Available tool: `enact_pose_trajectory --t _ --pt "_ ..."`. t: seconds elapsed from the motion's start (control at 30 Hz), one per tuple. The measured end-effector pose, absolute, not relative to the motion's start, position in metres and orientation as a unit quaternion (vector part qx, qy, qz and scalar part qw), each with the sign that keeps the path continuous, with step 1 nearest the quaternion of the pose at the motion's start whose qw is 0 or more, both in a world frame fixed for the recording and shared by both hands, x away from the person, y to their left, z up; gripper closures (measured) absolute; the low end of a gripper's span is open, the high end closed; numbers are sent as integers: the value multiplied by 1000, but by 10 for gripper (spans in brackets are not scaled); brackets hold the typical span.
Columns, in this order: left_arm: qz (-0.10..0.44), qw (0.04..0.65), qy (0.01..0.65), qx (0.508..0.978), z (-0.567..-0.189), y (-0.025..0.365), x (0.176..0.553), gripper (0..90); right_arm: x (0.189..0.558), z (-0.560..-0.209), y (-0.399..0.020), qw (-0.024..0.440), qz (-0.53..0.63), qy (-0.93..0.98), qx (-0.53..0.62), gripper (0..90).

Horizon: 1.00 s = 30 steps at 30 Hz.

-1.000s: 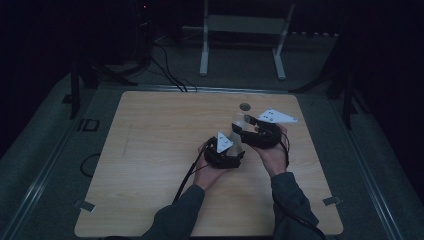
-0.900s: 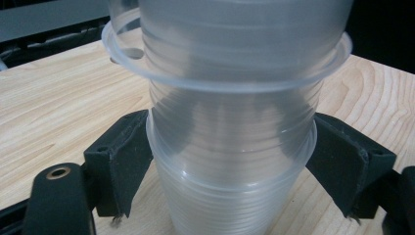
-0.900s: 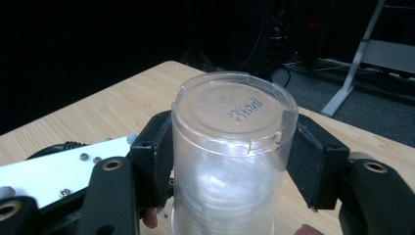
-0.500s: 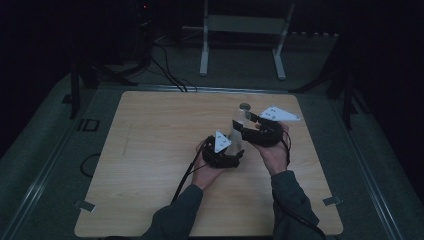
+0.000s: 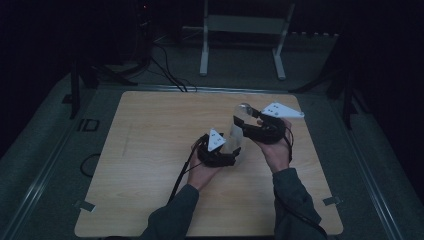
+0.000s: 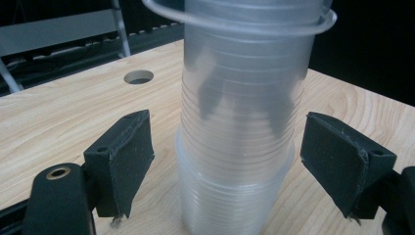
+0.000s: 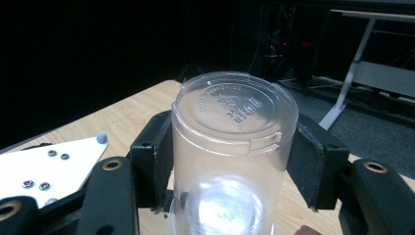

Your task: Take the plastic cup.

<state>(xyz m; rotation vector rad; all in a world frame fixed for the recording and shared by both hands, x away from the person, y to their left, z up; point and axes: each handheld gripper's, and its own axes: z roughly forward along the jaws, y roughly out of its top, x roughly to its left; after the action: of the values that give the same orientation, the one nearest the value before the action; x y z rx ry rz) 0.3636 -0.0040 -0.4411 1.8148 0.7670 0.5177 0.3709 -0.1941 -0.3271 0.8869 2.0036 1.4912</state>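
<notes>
1. Above the middle of the bench (image 5: 150,150), the right claw (image 7: 230,161) is clamped on a stack of clear cups (image 5: 237,131), held tilted.
2. The left claw (image 6: 240,161) stands apart around the stack's lower cup (image 6: 230,205), its jaws just closing; judged next: pinch it and pull it free.
3. The cup count is hard to make out.

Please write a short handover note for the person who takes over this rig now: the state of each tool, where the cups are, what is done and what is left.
Right tool: shut on the upper clear plastic cup, held above the wooden table on its right half.
Left tool: open; its jaws have just been closing a little and stand on both sides of the lower cup without touching it.
Cups: two clear cups nested, the upper one sitting in the lower one.
Done: the stack is held and the left tool is in place around the lower cup.
Left: probably close the left tool on the lower cup and pull the two apart.
</notes>
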Motion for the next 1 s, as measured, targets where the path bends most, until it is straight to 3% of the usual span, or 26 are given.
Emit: enact_pose_trajectory --t 1.0 --pt "199 531 314 761 -442 12 349 203 358 -299 -212 266 569 710 319 404"
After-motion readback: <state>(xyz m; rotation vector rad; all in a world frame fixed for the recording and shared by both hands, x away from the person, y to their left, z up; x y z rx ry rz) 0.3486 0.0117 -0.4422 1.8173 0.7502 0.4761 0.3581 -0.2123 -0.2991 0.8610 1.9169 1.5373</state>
